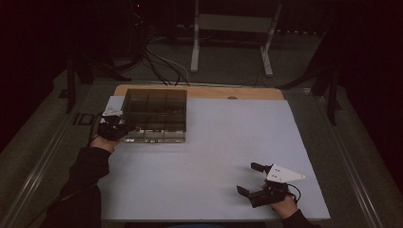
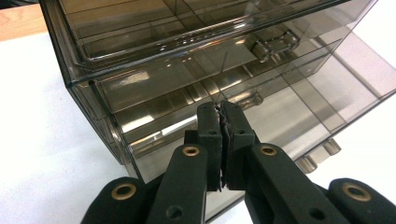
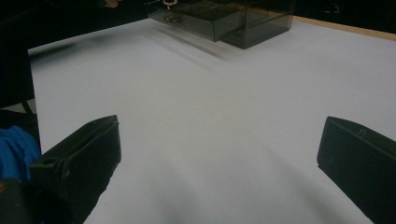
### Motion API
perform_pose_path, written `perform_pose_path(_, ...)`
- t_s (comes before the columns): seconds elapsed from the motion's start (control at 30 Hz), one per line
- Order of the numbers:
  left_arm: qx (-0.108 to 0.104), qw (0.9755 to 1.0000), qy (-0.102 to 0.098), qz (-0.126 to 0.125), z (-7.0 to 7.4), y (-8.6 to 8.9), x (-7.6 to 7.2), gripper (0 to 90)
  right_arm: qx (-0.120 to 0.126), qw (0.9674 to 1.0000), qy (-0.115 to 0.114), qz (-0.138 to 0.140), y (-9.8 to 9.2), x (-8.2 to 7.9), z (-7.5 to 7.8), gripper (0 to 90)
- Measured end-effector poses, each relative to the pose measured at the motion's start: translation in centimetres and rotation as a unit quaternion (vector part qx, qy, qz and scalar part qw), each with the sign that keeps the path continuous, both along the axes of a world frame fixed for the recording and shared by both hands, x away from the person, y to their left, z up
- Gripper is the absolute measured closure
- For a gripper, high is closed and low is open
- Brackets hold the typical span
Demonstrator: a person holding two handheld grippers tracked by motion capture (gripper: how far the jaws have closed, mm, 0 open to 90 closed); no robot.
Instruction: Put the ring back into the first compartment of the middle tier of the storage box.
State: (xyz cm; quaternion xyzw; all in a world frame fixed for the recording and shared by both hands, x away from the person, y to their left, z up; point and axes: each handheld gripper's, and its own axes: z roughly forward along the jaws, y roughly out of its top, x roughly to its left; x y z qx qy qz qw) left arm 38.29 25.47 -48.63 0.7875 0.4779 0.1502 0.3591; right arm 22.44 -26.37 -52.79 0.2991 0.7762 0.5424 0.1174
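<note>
A smoky see-through drawer cabinet [image 1: 154,114] stands at the back left of the white table [image 1: 214,156]. One of its drawers [image 3: 201,21] juts out a little toward the person's side. My left gripper [image 1: 124,128] is at the cabinet's front left, jaws pressed together on the front lip of a middle drawer [image 2: 163,126]; the gripper [image 2: 219,109] holds it at the rim. My right gripper [image 1: 249,178] rests low at the table's front right, far from the cabinet, jaws wide apart. Bare table lies between the right gripper's [image 3: 219,154] fingers.
A wooden strip [image 1: 214,91] edges the table's far side behind the cabinet. Beyond it on the floor stand a white frame [image 1: 233,28] and dark cables [image 1: 157,61]. Metal rails run along both table sides.
</note>
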Motion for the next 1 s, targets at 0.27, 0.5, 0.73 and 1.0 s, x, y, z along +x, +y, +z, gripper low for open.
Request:
perform_pose_path(0.27, 0.024, 0.9997, 0.006, 0.003, -0.6, -0.7, 0.4, 89.7, 0.001, 1.0, 0.0, 0.001, 0.0, 0.0, 0.0, 0.0)
perform_pose_path(0.5, 0.07, 0.9975, 0.005, 0.003, -1.0, -1.4, 0.7, 89.7, 0.0, 1.0, -0.001, 0.002, 0.0, 0.0, 0.0, 0.0)
perform_pose_path(0.73, 0.081, 0.9966, 0.012, -0.001, -1.1, -1.5, 0.9, 80.7, -0.001, 1.0, -0.002, 0.002, 0.0, -0.1, 0.0, 0.0)
perform_pose_path(1.0, 0.077, 0.9969, 0.014, 0.013, -0.3, -1.4, 0.4, 53.2, -0.002, 1.0, -0.002, 0.003, 0.0, -0.1, 0.0, 0.0)
